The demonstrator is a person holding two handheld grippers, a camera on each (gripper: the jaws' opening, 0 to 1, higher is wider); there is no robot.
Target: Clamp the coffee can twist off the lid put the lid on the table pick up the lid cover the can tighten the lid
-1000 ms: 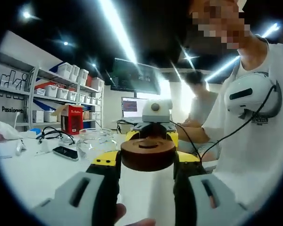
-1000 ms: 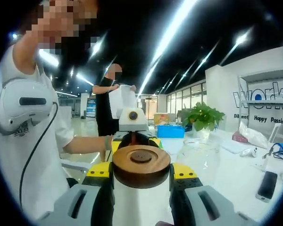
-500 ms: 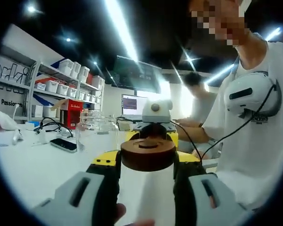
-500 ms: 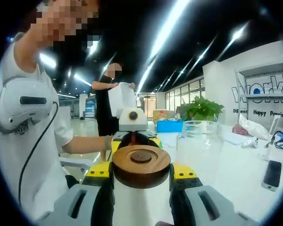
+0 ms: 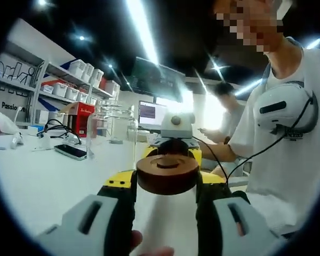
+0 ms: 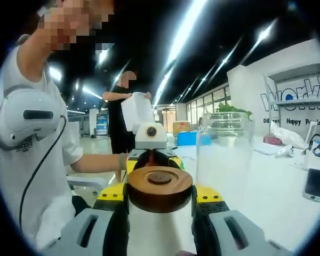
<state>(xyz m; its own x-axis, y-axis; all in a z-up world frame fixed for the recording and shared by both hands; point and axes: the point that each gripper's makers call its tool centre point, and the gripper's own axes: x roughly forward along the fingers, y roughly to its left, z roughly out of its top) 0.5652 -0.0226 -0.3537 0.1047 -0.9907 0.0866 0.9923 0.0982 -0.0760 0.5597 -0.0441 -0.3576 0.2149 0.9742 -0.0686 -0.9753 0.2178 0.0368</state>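
Observation:
A round brown wooden lid (image 5: 167, 172) sits level between the jaws of my left gripper (image 5: 167, 184), which press on its two sides. In the right gripper view the same lid (image 6: 160, 185) is pinched between the jaws of my right gripper (image 6: 160, 201). The two grippers face each other across the lid: the right gripper (image 5: 172, 153) shows just behind it in the left gripper view, and the left gripper (image 6: 151, 158) behind it in the right gripper view. The clear glass can (image 5: 113, 133) stands lidless on the white table (image 5: 37, 181), left of the lid, and looms close on the right (image 6: 224, 154).
A dark phone (image 5: 70, 151), cables and a red box (image 5: 84, 128) lie at the left before shelves of white bins (image 5: 74, 80). Another phone (image 6: 313, 184) lies far right. A person in white stands close behind the grippers; others work at the back.
Both views have sunk lower toward the table, and the glass can now appears larger and nearer. The lid has stayed fixed between the jaws throughout.

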